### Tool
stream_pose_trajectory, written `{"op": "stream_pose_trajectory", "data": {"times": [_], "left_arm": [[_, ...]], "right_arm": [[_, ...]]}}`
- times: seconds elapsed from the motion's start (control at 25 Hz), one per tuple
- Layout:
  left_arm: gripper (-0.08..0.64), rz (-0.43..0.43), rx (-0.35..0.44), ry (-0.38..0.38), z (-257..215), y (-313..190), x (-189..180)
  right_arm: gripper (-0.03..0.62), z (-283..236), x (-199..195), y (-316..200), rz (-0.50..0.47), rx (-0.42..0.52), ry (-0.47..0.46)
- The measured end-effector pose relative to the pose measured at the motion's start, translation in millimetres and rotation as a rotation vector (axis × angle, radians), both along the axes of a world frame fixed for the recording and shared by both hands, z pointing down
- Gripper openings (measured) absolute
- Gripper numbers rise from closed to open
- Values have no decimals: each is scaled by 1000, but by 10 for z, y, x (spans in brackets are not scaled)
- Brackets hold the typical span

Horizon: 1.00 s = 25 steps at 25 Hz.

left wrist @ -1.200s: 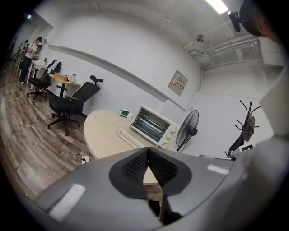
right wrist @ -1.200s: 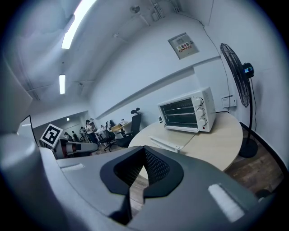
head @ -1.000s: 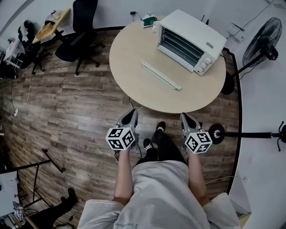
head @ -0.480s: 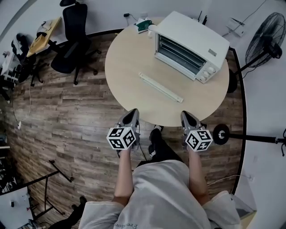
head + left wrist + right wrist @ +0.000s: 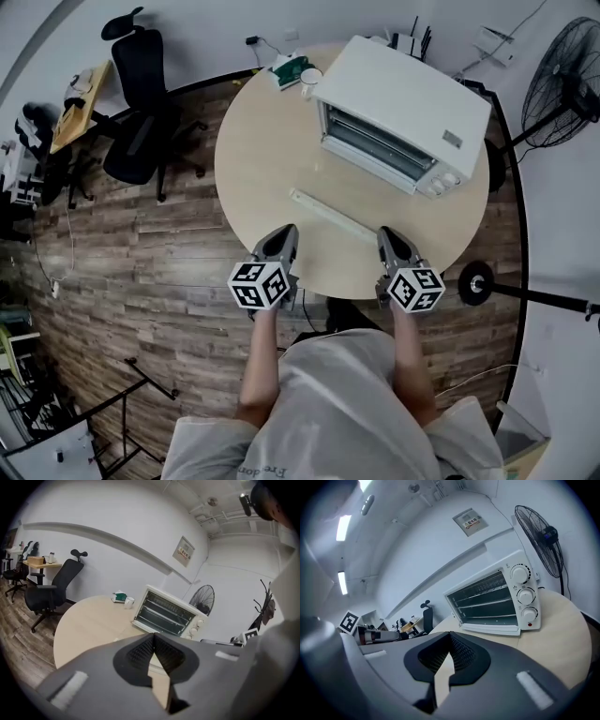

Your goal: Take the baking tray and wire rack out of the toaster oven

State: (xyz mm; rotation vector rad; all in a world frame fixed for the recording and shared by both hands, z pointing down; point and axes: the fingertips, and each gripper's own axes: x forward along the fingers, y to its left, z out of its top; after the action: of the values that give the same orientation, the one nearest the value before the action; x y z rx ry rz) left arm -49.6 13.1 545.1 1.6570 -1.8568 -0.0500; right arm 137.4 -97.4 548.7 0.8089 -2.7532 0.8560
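Both your grippers are pressed shut with nothing between the jaws. The left gripper (image 5: 283,234) and the right gripper (image 5: 390,236) hang over the near edge of the round table (image 5: 253,169), well apart from the toaster oven (image 5: 398,112) at its far right. The wire rack (image 5: 487,603) shows as bars behind the oven's front; the baking tray I can't pick out (probably lower inside).

The main risk, as I judge it, is arriving with the jaws shut: you'd shove the oven back instead of catching anything. You could also sweep away the long white strip (image 5: 333,214) that lies between you and the oven.

In the head view the oven's long axis runs from upper left to lower right. Its front faces you, turned slightly to your left, with the knobs (image 5: 444,183) at the right end.
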Motion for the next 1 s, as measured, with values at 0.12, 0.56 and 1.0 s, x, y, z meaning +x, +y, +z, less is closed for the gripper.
{"op": "stream_pose_trajectory", "data": {"times": [0.12,0.56,1.0], "left_arm": [[55,19,-19,-12,-7,-223,-96],[55,117,-76,-2,210,-706,-12],[55,258,-8,159,350,-1555,303]], "right_arm": [[-5,22,-113,-202,14,-16,-19],[-5,250,-168,-565,74,-64,-38],[-5,137,-50,-908,246,-81,-74]]}}
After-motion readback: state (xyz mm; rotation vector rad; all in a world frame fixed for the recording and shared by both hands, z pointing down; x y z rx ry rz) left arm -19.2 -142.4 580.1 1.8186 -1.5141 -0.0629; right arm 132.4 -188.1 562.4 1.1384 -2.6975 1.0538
